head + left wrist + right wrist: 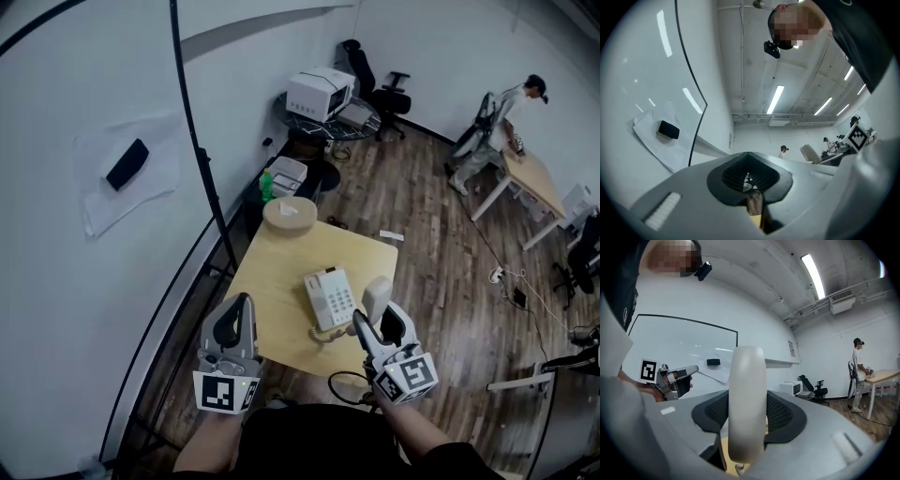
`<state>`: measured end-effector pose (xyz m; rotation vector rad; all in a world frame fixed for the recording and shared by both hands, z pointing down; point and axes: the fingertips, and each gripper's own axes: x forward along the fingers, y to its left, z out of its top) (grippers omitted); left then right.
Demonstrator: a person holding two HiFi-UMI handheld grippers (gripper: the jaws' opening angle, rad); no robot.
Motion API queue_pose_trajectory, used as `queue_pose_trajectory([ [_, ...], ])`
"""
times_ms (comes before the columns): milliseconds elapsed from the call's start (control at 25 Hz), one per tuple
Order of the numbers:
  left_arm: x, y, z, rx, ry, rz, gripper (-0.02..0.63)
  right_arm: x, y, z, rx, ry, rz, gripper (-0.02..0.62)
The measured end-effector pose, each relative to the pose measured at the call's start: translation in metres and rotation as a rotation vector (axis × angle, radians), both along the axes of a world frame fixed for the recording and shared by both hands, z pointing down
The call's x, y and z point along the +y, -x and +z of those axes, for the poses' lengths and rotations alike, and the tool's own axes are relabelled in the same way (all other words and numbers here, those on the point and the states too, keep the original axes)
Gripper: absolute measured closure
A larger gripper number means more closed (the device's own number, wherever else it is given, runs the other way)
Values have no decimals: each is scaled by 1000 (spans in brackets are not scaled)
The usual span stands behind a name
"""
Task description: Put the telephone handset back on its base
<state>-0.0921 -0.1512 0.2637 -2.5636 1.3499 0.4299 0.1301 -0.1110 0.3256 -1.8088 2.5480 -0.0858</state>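
**While the handset (377, 292) hung beside its base (330, 298)**

As the head view showed, your right gripper (377, 323) was clamped on the upright handset. It was at about three o'clock of the base on the table (272, 272), probably held high to keep the coiled cord (328, 335) slack. Your left gripper (234, 319) hung at eight o'clock, out of the way. In the left gripper view, its jaws were pressed together on nothing. In the right gripper view, the handset stood gripped across its middle, likely for balance.
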Motion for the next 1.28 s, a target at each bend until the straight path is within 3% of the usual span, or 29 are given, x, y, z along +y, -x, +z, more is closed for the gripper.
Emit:
queue_pose_trajectory([
  [240,-34,6,16,3,13,36,606,-33,13,9,25,19,19,371],
  [760,-48,-3,28,-3,34,-31,606,-85,12,39,57,99,-46,371],
  [1280,-46,-9,77,-50,121,-50,606,-153,7,157,109,321,-68,371],
])
